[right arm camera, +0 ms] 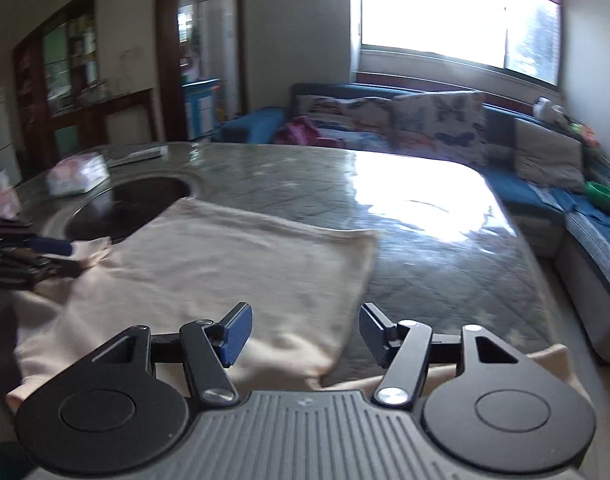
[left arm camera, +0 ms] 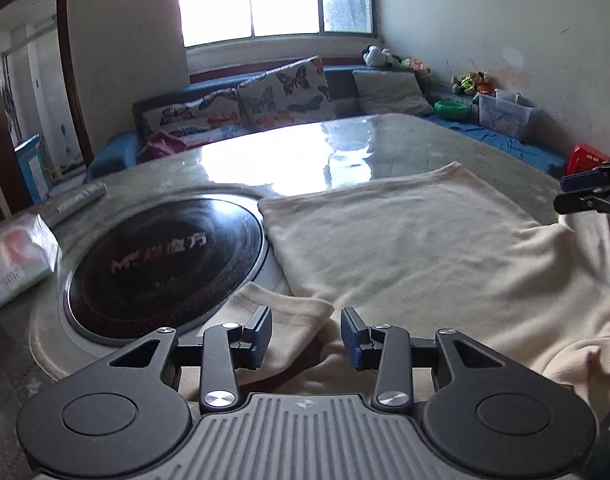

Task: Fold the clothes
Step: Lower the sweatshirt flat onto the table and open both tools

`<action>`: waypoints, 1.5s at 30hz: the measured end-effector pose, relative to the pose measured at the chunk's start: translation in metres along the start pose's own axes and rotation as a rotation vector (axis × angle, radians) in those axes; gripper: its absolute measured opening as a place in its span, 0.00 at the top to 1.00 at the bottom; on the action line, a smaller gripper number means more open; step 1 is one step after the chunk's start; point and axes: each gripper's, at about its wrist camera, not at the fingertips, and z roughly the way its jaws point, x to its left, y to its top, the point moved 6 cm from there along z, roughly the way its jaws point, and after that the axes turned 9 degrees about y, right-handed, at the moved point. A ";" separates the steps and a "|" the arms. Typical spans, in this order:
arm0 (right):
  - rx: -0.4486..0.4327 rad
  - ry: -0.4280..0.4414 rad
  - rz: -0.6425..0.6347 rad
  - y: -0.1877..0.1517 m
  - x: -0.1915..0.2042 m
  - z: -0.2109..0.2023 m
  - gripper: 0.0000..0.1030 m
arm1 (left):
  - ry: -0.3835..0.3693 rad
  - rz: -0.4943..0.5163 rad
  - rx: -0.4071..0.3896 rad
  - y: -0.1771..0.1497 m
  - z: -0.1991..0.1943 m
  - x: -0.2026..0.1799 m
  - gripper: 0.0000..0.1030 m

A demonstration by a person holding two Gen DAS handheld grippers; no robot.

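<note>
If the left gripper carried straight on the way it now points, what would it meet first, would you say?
Most likely the cream garment: the left gripper tilts down over its sleeve cuff, jaws open and empty, though depth is hard to judge.

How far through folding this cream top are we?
Early. The cream top lies spread flat on the table, its body smoothed. Both tools are open and empty: left tool above a sleeve, right tool over the garment's edge. Sleeves and body remain unfolded.

The garment (left arm camera: 405, 248) lies on the table (left arm camera: 385, 140), right of the cooktop (left arm camera: 165, 264), sofa (left arm camera: 265, 96) behind.
</note>
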 end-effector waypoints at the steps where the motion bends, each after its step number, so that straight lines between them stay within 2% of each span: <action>1: 0.006 0.010 -0.022 0.000 0.007 0.003 0.40 | 0.000 -0.016 -0.005 -0.001 0.000 0.003 0.72; 3: 0.024 0.029 -0.075 -0.002 0.025 0.012 0.39 | 0.004 -0.054 -0.020 -0.003 -0.001 0.011 0.91; 4: 0.032 0.037 -0.092 -0.003 0.032 0.016 0.39 | 0.005 -0.073 -0.028 -0.003 -0.002 0.015 0.93; 6: 0.047 0.046 -0.101 -0.006 0.039 0.022 0.39 | 0.021 -0.133 -0.051 -0.003 -0.008 0.029 0.95; 9: 0.064 0.046 -0.102 -0.010 0.042 0.029 0.39 | 0.082 -0.275 -0.113 0.001 -0.030 0.070 0.95; 12: 0.071 0.051 -0.105 -0.013 0.043 0.031 0.39 | 0.185 -0.391 -0.168 -0.005 -0.054 0.112 0.95; 15: 0.080 0.052 -0.111 -0.015 0.044 0.035 0.39 | 0.283 -0.498 -0.188 -0.022 -0.072 0.149 0.95; 19: 0.097 0.053 -0.119 -0.017 0.044 0.040 0.38 | 0.372 -0.538 -0.139 -0.054 -0.081 0.171 0.95; 22: 0.111 0.052 -0.123 -0.019 0.044 0.043 0.35 | 0.402 -0.550 -0.083 -0.074 -0.075 0.176 0.95; 23: 0.116 0.050 -0.123 -0.020 0.044 0.044 0.31 | 0.416 -0.540 -0.075 -0.079 -0.074 0.175 0.95; 25: 0.120 0.051 -0.124 -0.022 0.045 0.044 0.30 | 0.445 -0.519 -0.062 -0.086 -0.073 0.173 0.95; 28: 0.125 0.057 -0.123 -0.023 0.046 0.044 0.25 | 0.446 -0.514 -0.029 -0.088 -0.069 0.172 0.91; 32: 0.124 0.062 -0.122 -0.023 0.049 0.045 0.14 | 0.441 -0.490 -0.074 -0.073 -0.076 0.165 0.90; 34: 0.129 0.066 -0.126 -0.024 0.052 0.047 0.13 | 0.408 -0.451 -0.087 -0.062 -0.076 0.155 0.90; 37: 0.138 0.063 -0.138 -0.024 0.055 0.050 0.04 | 0.291 -0.396 -0.082 -0.049 -0.069 0.136 0.90; 39: 0.144 0.063 -0.142 -0.025 0.057 0.052 0.04 | 0.200 -0.387 -0.043 -0.047 -0.057 0.121 0.90; 42: 0.154 0.065 -0.139 -0.027 0.058 0.055 0.00 | 0.189 -0.318 0.008 -0.049 -0.035 0.108 0.90; 45: 0.159 0.068 -0.129 -0.029 0.057 0.056 0.00 | 0.200 -0.304 0.041 -0.050 -0.017 0.112 0.89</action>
